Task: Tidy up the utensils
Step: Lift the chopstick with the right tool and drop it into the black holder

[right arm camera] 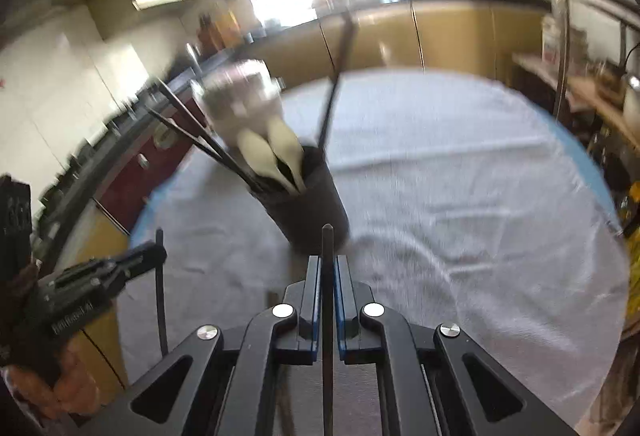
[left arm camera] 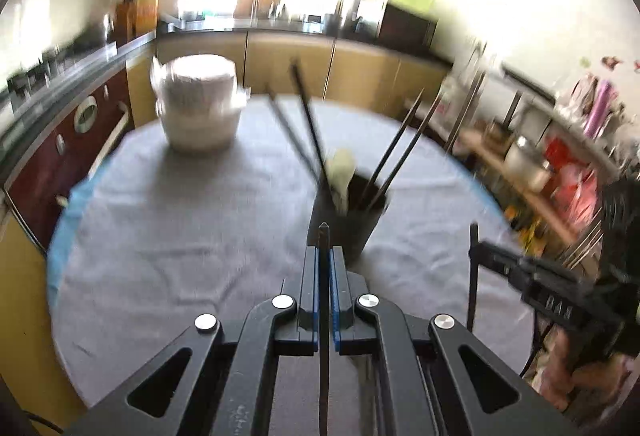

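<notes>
left hand-held gripper (left arm camera: 324, 260) clamped on a black chopstick (left arm camera: 323, 236); right hand-held gripper (right arm camera: 328, 268) clamped on another chopstick (right arm camera: 327, 248). black utensil holder (left arm camera: 352, 224) just ahead, frame centre, on the desk (left arm camera: 180, 236).

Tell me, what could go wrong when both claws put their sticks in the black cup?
The black cup already holds chopsticks and spoons, so a new stick could jam or tip it. Each chopstick is pinched near one end, so it might swing or slip. The two claws are close together and might bump.

Right gripper (right arm camera: 328, 268) jaws pinching a chopstick (right arm camera: 327, 248) (near the black holder (right arm camera: 316, 203))
</notes>
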{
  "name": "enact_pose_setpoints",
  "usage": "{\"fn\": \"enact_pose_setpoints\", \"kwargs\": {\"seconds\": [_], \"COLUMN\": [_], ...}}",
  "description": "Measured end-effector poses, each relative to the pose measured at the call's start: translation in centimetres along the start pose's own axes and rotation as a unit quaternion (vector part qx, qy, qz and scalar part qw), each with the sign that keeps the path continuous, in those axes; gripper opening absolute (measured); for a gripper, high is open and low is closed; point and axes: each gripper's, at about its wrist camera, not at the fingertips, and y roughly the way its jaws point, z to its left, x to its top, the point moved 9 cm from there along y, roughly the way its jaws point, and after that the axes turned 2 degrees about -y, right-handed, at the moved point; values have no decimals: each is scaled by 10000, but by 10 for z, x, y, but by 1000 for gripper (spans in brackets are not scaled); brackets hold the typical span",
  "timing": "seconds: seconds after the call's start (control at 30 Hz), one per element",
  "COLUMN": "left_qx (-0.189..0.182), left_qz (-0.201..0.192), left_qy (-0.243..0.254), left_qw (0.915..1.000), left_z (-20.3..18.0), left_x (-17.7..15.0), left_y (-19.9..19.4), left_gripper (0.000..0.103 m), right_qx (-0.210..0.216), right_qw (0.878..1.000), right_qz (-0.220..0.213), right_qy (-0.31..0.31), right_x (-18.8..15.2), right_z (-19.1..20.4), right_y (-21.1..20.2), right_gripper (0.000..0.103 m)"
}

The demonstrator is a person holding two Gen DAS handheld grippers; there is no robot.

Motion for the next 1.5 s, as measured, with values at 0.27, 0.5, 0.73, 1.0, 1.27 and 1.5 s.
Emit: {"fn": "enact_pose_setpoints", "kwargs": {"seconds": [0.27, 0.5, 0.73, 1.0, 1.27, 1.5], "left_qx": [-67, -28, -26, 379, 488, 541], "left_qz": [-731, -1201, -2006, -2758, -2749, -2486], "left_qy": [0, -73, 53, -153, -436, -229], "left_qw": [9973, 9927, 9797, 9603, 9592, 9668], "left_z": [-6, -8, -31, -30, -19, -27], "left_x": [40, 97, 159, 195, 197, 167], "left_y": [-26, -37, -53, -28, 18, 57], "left_gripper": [5, 5, 5, 5, 5, 5], "right_qx": [63, 59, -78, -256, -294, -244], "right_qw": [9923, 9821, 9713, 9583, 9600, 9721], "right_qz": [-1231, -1868, -2367, -2843, -2766, -2333], "right_qy": [-130, -229, -209, 97, 315, 36], "right_x": [39, 100, 163, 203, 203, 174], "right_z": [32, 51, 58, 46, 25, 22], "right_y": [-57, -96, -90, -59, -10, 23], "right_gripper": [6, 6, 6, 6, 6, 6]}}
